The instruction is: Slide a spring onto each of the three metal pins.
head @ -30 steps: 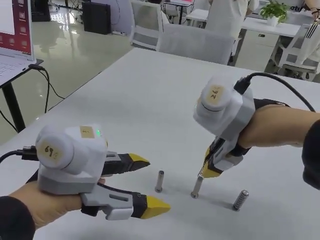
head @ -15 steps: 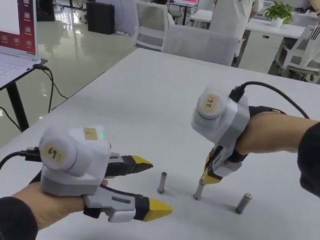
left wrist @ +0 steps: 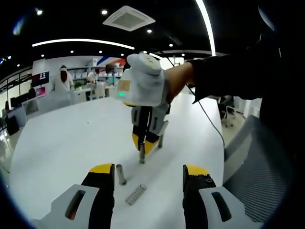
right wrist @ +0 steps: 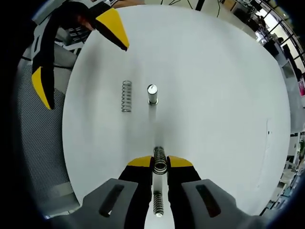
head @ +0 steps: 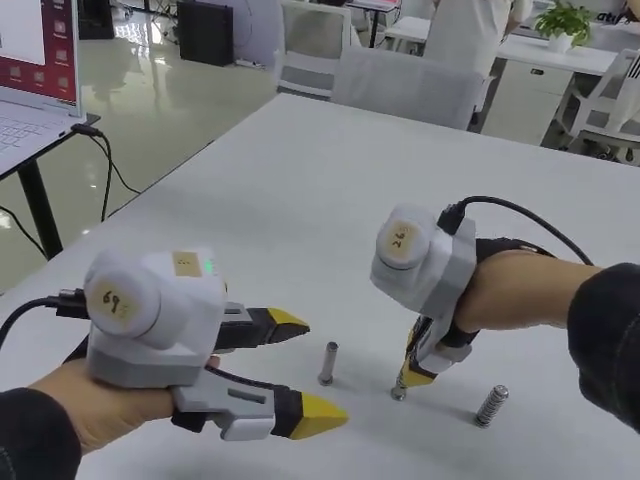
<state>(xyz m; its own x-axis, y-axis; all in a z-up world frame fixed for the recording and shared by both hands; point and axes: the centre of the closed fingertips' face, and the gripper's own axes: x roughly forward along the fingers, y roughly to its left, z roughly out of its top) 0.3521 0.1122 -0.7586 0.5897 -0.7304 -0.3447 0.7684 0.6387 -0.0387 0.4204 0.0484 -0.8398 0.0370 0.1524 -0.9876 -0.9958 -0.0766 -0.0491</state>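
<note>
The right claw point(head: 410, 377) was clamped on a spring point(right wrist: 160, 160), pressing it over the middle pin point(head: 399, 392) near the worktop's point(head: 300, 200) near edge. The left claw point(left wrist: 148, 170) hung open. Pushed off-axis, the spring could snag and topple the freestanding pin.

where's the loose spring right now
The loose spring lies flat on the table beside the bare pin: just left of it in the right gripper view, just right of it in the left gripper view.
</note>
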